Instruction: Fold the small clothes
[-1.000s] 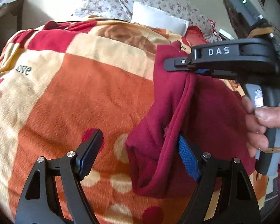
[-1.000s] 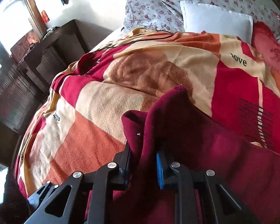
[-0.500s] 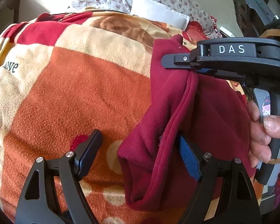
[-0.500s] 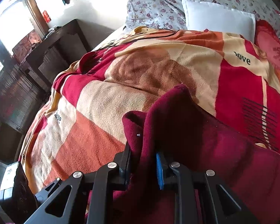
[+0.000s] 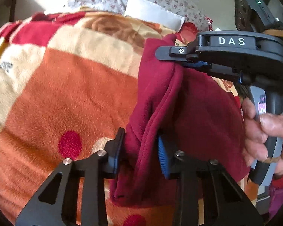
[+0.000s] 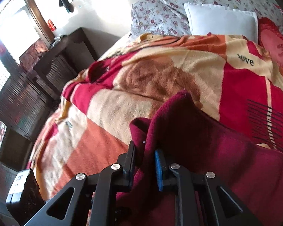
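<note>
A maroon garment (image 5: 207, 113) hangs bunched above an orange, red and cream blanket (image 5: 66, 94) on a bed. My left gripper (image 5: 141, 150) is closing on a folded edge of it; cloth fills the gap and both pads touch it. In the left wrist view my right gripper (image 5: 179, 60) pinches the upper edge, held by a person's hand (image 5: 264, 131). In the right wrist view the right gripper (image 6: 144, 160) is shut on the garment (image 6: 207, 141) and its jaws are closing tighter, with cloth rising between the fingers.
A white pillow (image 6: 220, 20), floral pillows (image 6: 156, 17) and a red cushion (image 6: 277, 50) lie at the head of the bed. A dark wooden cabinet (image 6: 52, 66) stands along the left side. The blanket (image 6: 122, 103) spreads flat ahead of both grippers.
My left gripper's jaws, wide apart before with only the right pad at the cloth, have come together on the garment's fold. The right gripper kept its grip.
</note>
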### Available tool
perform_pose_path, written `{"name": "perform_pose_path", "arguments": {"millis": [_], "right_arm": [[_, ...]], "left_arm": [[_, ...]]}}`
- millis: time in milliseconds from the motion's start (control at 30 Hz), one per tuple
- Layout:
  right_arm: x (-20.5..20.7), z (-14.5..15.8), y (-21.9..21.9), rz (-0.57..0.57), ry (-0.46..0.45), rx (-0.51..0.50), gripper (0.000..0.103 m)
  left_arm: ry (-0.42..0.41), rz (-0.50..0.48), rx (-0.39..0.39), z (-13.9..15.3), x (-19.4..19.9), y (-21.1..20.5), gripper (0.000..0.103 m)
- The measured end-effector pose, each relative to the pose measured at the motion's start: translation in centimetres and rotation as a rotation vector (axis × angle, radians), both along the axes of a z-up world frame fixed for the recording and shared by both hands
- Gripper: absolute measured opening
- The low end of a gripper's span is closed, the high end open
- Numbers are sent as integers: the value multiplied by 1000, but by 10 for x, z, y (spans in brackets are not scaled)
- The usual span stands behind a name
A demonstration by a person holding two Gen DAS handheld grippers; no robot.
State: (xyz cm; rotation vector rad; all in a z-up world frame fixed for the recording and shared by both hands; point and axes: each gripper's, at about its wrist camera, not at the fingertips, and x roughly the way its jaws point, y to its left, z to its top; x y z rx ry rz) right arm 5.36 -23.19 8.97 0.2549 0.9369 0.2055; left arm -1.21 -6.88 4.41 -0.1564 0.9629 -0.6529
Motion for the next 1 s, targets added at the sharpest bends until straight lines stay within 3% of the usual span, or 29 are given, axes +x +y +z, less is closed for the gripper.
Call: {"name": "perform_pose_path", "arguments": {"millis": [367,667,833,1000], "right_arm": [[-44,47,-40,-38,-111,38,13],[-97,76,-115,-151,-186,99,13],[-135,78,-166,-232,-211,125,12],[-168,59,-211,-314,-197,153,12]], "left_arm": [[-125,-81,-26,64,-34,-28,21],[-208,-223,-47,109,-67,-93,19],[-228,-326,-28,115,-92,-150,19],[-198,-407,9,96,-111,-206,19]]}}
